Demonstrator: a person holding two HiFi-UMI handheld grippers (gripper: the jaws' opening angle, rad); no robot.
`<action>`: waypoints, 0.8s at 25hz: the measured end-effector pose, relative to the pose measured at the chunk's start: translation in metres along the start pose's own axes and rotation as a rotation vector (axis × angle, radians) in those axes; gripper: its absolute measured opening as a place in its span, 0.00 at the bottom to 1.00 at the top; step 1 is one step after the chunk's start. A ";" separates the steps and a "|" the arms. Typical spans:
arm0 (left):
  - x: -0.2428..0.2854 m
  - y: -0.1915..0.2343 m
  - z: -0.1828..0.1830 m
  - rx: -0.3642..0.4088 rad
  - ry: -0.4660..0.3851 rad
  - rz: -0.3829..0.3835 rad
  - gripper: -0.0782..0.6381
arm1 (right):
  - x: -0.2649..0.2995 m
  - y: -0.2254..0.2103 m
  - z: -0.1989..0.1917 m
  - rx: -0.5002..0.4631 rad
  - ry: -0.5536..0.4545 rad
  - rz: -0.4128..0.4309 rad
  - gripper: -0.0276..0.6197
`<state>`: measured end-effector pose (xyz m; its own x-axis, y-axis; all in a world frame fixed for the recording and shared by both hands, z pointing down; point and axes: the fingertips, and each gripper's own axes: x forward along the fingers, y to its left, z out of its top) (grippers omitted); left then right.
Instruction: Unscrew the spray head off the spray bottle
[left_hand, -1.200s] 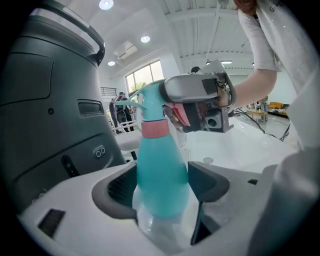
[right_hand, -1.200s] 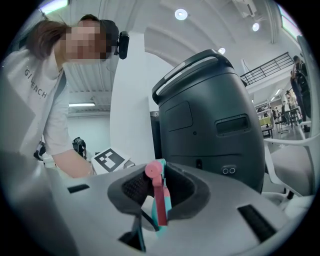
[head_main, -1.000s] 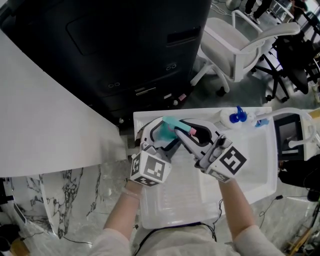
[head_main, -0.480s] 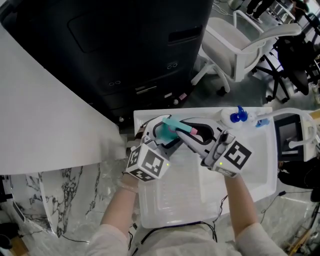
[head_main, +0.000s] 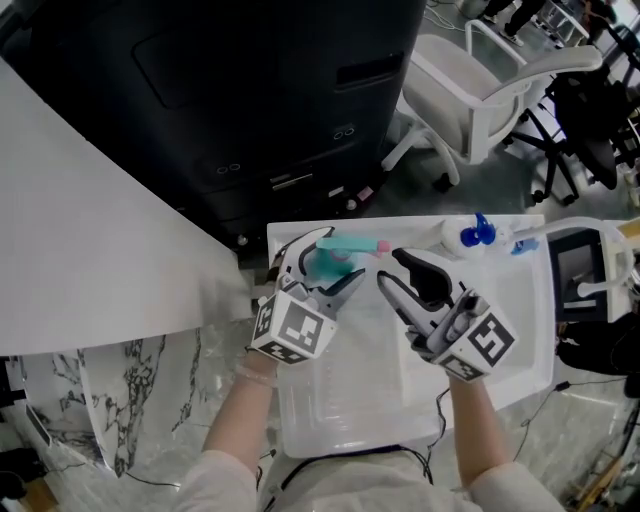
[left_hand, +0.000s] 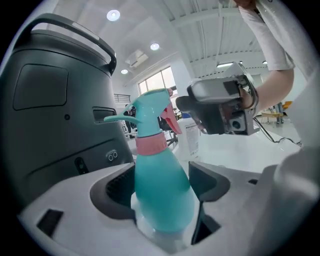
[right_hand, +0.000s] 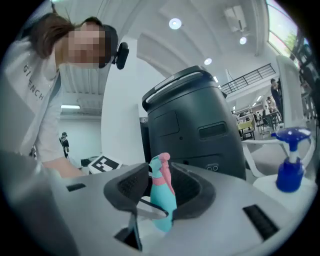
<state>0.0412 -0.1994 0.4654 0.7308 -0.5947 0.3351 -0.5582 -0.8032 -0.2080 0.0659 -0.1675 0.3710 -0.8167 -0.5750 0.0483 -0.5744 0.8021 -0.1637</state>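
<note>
The left gripper (head_main: 327, 266) clamps the upright spray bottle (left_hand: 161, 190) by its body; its spray head (left_hand: 150, 107) stands just ahead of the right gripper (head_main: 394, 272), whose empty jaws have just been opening.

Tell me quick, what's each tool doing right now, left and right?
Left tool: closed on the teal spray bottle.
Right tool: open, jaws just been opening, nothing between them, clear of the spray head.

A white surface (head_main: 345, 400) with a raised edge is seen. Near its far right corner, a white bottle (head_main: 455, 232) with a blue spray head is stood upright.
</note>
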 end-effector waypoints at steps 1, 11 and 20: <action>0.000 0.000 0.000 -0.001 -0.007 0.004 0.57 | -0.003 0.005 0.001 0.023 -0.013 0.014 0.27; -0.001 0.000 0.001 -0.007 -0.045 0.012 0.57 | 0.029 0.021 -0.005 0.063 0.006 0.016 0.44; 0.000 -0.005 0.001 -0.001 -0.048 0.007 0.57 | 0.063 0.023 -0.004 0.066 0.054 0.042 0.55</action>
<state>0.0442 -0.1958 0.4655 0.7452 -0.6010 0.2888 -0.5636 -0.7992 -0.2089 0.0009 -0.1845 0.3742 -0.8427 -0.5303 0.0930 -0.5363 0.8117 -0.2313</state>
